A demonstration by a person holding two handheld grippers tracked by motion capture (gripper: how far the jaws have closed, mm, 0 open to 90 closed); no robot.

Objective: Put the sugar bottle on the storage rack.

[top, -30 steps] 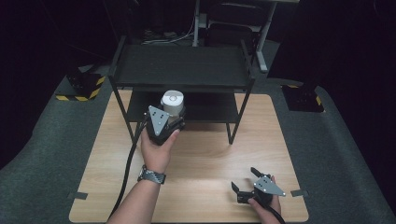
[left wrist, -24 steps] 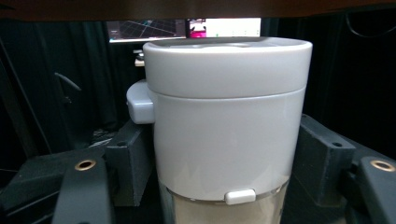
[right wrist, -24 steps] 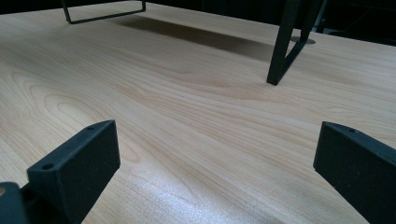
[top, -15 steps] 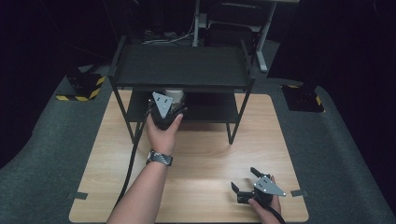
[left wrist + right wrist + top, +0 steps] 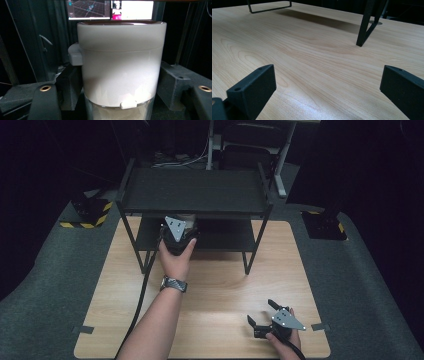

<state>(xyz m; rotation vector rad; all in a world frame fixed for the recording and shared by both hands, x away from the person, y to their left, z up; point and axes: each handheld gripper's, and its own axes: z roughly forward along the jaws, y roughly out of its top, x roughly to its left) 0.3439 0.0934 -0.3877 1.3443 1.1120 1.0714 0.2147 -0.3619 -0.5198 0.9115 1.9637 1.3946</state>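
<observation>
A jar (image 5: 121, 62) with a white lid and a clear glass body sits between the jaws of my left gripper (image 5: 121, 100), which is shut on it. In the high view the left gripper (image 5: 178, 229) reaches under the top shelf of a black two-tier rack (image 5: 192, 190), over its lower shelf (image 5: 225, 236). A sliver of the jar's lid (image 5: 186, 217) peeks out below the top shelf's edge. I cannot tell whether the jar rests on the lower shelf. My right gripper (image 5: 260, 312) lies open near the table's front right, with bare wood between its jaws (image 5: 327, 92).
The rack stands at the back of the wooden table (image 5: 220, 285). One rack leg (image 5: 364, 27) rises ahead of the right gripper. Grey carpet surrounds the table, and monitors glow beyond the rack in the left gripper view.
My left gripper has carried the jar forward, away from the person, from in front of the rack to under its top shelf. The right gripper has stayed put.
</observation>
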